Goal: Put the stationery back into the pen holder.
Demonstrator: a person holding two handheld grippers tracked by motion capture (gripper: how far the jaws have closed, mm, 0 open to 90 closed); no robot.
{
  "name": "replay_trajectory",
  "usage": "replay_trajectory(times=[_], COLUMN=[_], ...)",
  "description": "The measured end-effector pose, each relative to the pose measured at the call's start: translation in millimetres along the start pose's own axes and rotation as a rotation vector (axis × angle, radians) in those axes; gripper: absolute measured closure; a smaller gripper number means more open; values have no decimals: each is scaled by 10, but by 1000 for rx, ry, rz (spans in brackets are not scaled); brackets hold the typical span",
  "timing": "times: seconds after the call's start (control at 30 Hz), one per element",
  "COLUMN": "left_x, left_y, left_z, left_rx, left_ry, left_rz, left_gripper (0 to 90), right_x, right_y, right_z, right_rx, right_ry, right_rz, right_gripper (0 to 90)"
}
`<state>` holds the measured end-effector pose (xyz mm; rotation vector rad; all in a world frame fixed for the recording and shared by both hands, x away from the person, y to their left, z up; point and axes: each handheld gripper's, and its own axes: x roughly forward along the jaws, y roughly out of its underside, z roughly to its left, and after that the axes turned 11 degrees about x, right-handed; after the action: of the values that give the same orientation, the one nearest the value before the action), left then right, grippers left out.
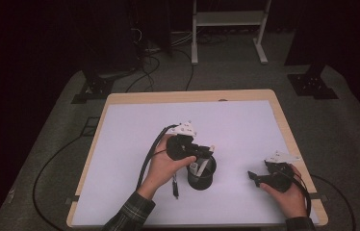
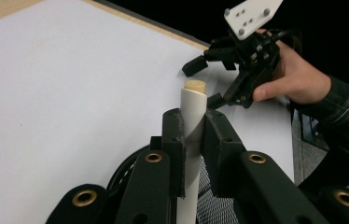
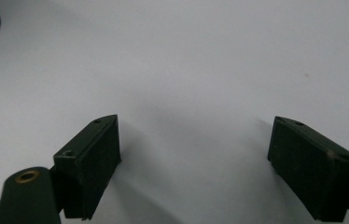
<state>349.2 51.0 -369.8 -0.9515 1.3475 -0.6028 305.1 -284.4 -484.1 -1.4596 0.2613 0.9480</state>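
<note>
The left gripper [image 2: 192, 135] is clamped on a white tube [image 2: 192, 116] with a yellowish tip and holds it over the black mesh cup [image 1: 200, 174], so the step in hand seems to be putting the tube into the cup. In the high view the tube [image 1: 195, 167] is at the cup's mouth, on its 10 o'clock side. The next move probably needs the tube lowered straight down before the jaws let go; if it is tilted, it may catch the rim.

The right gripper [image 1: 260, 177] rests at 3 o'clock from the cup, well apart, its jaws wide and holding nothing.

The table [image 1: 245, 125] has a white top with a wooden edge. At 12 o'clock, on the dark grey floor, there are cables [image 1: 149, 67] and a white frame [image 1: 228, 29].
</note>
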Motion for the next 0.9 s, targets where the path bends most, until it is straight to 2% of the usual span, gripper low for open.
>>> replay_trajectory(times=[0.37, 0.73, 0.9], left_x=[85, 107, 82], left_y=[95, 101, 101], left_z=[-6, -14, -19], left_rx=[7, 9, 20], left_ry=[5, -8, -22], left_rz=[56, 50, 56], left_gripper=[791, 786, 743], right_x=[0, 1, 1], right_y=[0, 0, 0], right_z=[0, 1, 1], right_rx=[0, 2, 2], right_ry=[0, 0, 0], right_rz=[0, -1, -1], right_gripper=[159, 159, 159])
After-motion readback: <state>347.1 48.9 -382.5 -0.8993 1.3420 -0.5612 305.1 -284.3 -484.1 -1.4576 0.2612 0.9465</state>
